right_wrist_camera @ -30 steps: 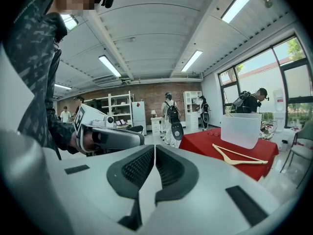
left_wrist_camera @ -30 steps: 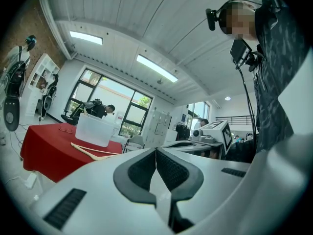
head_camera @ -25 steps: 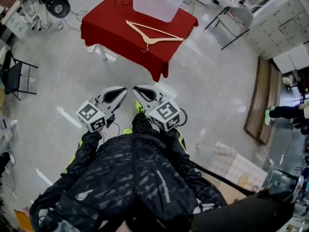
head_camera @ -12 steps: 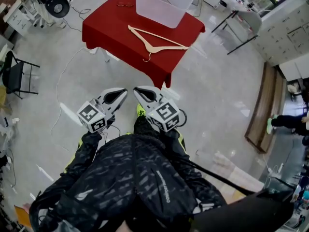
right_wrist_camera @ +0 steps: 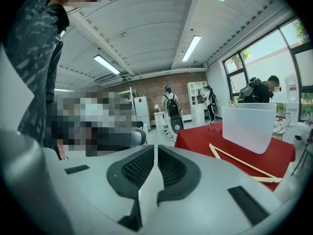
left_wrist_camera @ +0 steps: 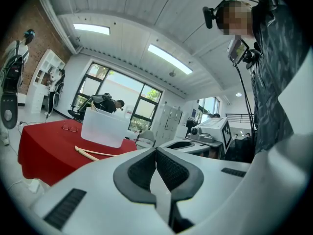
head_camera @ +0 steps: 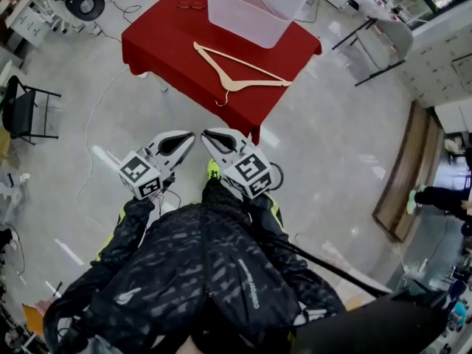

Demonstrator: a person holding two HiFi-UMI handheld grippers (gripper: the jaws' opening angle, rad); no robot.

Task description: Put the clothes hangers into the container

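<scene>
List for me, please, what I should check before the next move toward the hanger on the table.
1. Wooden hanger lies flat and free on the red table: ok.
2. Container upright, top open: ok.
3. Glasses apart from the hanger: ok.
4. Left gripper open for grasping: not ok, fingers together, empty.
5. Right gripper open: not ok, shut, empty.
6. Hanger within reach: not ok, both grippers are short of the table.

Black patterned jacket [head_camera: 199,271] (neon-yellow trim), white left gripper [head_camera: 189,134], right gripper [head_camera: 207,133], black ribbed fingers [left_wrist_camera: 139,170]
</scene>
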